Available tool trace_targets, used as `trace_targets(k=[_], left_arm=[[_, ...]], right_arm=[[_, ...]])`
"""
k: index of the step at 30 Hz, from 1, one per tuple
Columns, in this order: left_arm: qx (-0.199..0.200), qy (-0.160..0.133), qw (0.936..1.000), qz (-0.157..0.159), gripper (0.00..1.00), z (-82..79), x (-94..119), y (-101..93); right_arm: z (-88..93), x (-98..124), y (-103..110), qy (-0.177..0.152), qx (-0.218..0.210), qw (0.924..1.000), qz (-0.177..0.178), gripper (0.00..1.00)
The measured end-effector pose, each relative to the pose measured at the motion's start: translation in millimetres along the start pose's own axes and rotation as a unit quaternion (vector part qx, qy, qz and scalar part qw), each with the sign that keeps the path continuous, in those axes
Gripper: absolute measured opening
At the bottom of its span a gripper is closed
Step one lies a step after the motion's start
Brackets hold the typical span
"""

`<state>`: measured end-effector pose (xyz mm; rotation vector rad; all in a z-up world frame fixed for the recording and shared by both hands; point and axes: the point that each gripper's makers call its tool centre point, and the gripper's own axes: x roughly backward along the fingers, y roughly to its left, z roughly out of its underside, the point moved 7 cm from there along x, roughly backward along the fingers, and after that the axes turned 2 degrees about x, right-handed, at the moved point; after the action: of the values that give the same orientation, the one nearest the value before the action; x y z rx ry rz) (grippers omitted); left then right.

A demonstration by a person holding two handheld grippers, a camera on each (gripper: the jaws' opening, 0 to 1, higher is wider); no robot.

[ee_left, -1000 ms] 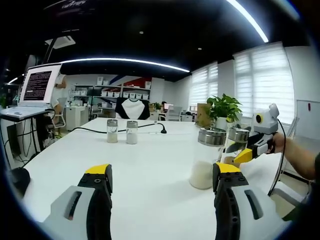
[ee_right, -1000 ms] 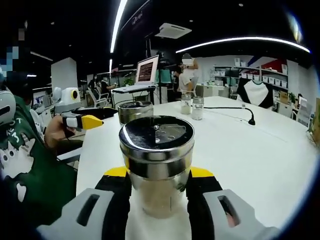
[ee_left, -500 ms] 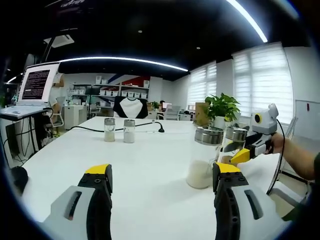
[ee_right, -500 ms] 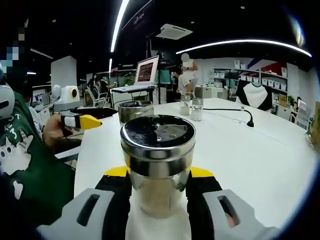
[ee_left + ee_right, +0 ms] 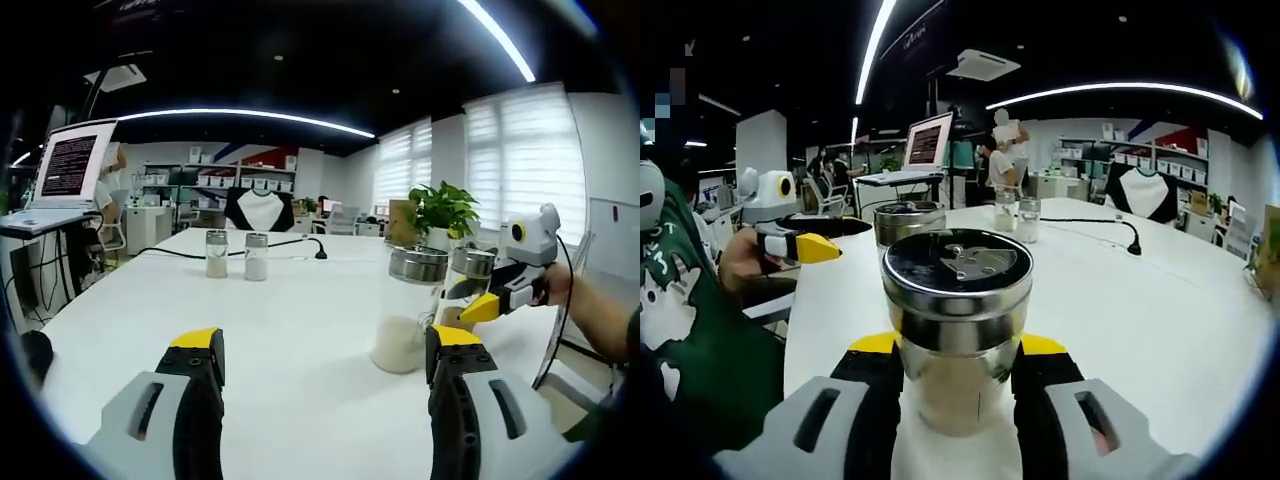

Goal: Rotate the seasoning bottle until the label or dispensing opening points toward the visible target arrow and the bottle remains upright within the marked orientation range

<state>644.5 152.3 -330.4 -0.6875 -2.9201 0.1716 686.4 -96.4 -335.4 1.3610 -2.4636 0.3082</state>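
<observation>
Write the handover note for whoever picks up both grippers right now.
Right gripper: shut on the seasoning bottle, upright on the white table.
Left gripper: open, holding nothing.
A second jar with white powder stands by the held bottle; two small shakers stand farther off.
Done: bottle is gripped.
Left: no target arrow can be made out, so find it, turn the lid opening toward it, keep the bottle upright, release.
</observation>
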Motion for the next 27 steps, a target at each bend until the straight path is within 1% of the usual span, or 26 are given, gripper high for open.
trace_targets(k=[10, 27], left_arm=[[-0.001, 0.002, 1.0000, 0.002, 0.87, 1.4, -1.2, -0.7], [-0.002, -0.006, 1.0000, -0.006, 0.87, 0.3, 2.8, 2.4]], right_arm=[[0.4, -1.2, 2.7, 0.002, -0.011, 0.9994, 0.032, 0.41], [0.3, -4.0, 8.4, 0.002, -0.024, 0.9963, 0.083, 0.41]])
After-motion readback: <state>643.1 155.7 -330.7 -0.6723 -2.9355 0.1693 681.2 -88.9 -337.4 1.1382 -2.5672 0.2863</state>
